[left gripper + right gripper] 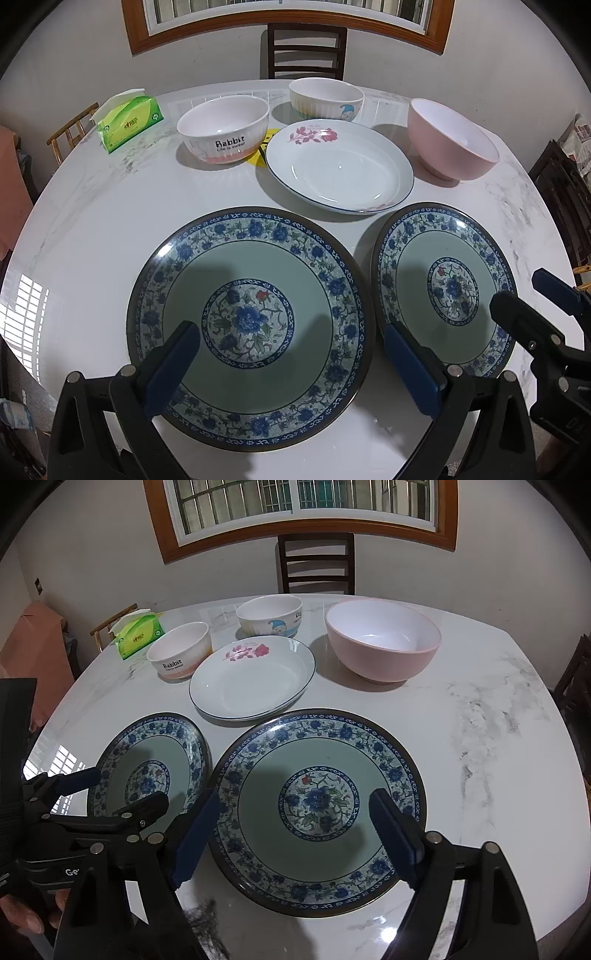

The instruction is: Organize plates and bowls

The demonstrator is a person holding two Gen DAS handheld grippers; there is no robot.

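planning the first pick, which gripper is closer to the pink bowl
Right. The right gripper hovers over the blue plate nearest the pink bowl; the left gripper is over the other plate.

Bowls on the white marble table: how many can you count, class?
3. The white ribbed "Rabbit" bowl sits far left, the white cartoon-printed bowl behind the white rose-patterned plate, and the large pink bowl far right. None seems hidden.

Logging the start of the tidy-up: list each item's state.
Left gripper: open, holding nothing.
Right gripper: open, holding nothing.
Left blue plate: flat, empty.
Right blue plate: flat, empty.
White plate: empty.
Rabbit bowl: upright, empty.
Cartoon bowl: upright.
Pink bowl: upright, empty.
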